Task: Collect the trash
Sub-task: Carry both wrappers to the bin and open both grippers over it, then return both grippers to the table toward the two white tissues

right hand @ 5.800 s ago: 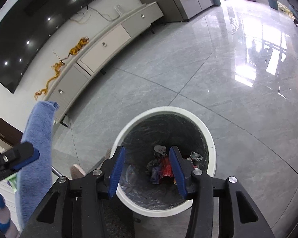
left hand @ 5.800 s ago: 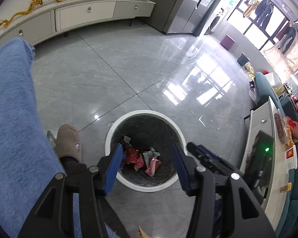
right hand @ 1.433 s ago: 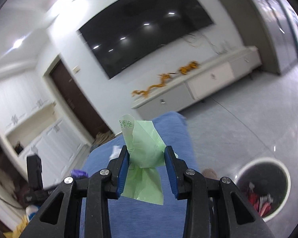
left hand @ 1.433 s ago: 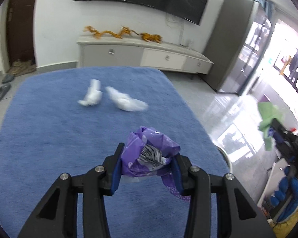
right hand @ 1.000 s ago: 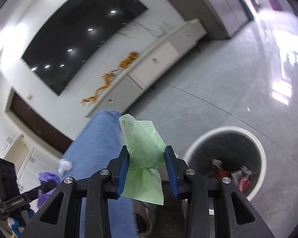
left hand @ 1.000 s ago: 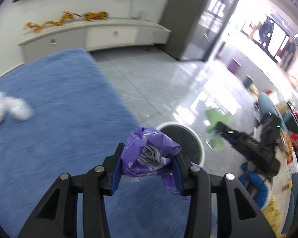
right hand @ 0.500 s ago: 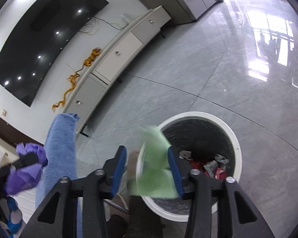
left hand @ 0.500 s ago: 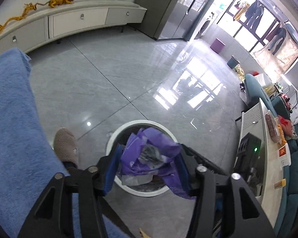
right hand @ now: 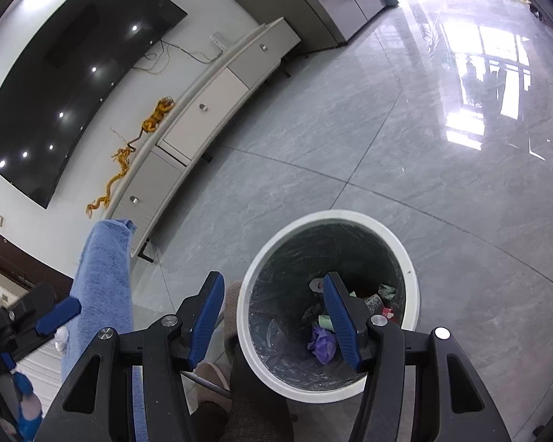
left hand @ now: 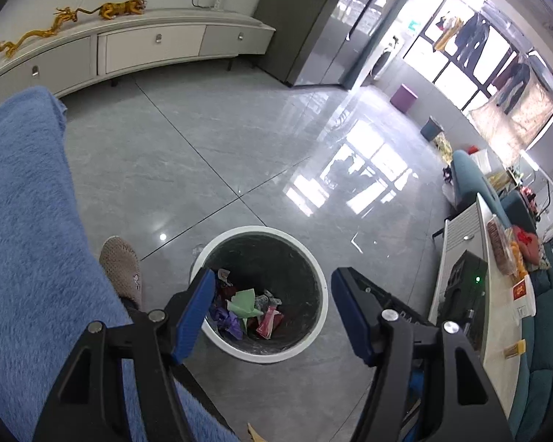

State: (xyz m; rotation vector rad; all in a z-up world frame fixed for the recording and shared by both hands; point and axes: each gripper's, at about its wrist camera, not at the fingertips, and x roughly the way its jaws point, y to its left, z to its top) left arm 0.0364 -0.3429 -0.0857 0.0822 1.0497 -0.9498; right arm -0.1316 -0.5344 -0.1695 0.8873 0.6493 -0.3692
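Both claws, left (left hand: 272, 311) and right (right hand: 272, 318), apart, just been opening, empty above bin (left hand: 313, 344); purple bag (right hand: 322, 344) inside at 6 o'clock.

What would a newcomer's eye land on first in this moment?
The round white-rimmed bin on the grey floor, low in both views, with a green wrapper and a purple wrapper among the trash inside. Both the left gripper and right gripper hang open and empty above it.

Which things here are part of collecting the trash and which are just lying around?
Part of the job:
- white trash bin
- purple wrapper in it
- green wrapper in it
- left hand-held gripper, open
- right hand-held gripper, open

Just lying about:
- blue blanket
- slipper
- golden dragon figurine
- TV cabinet
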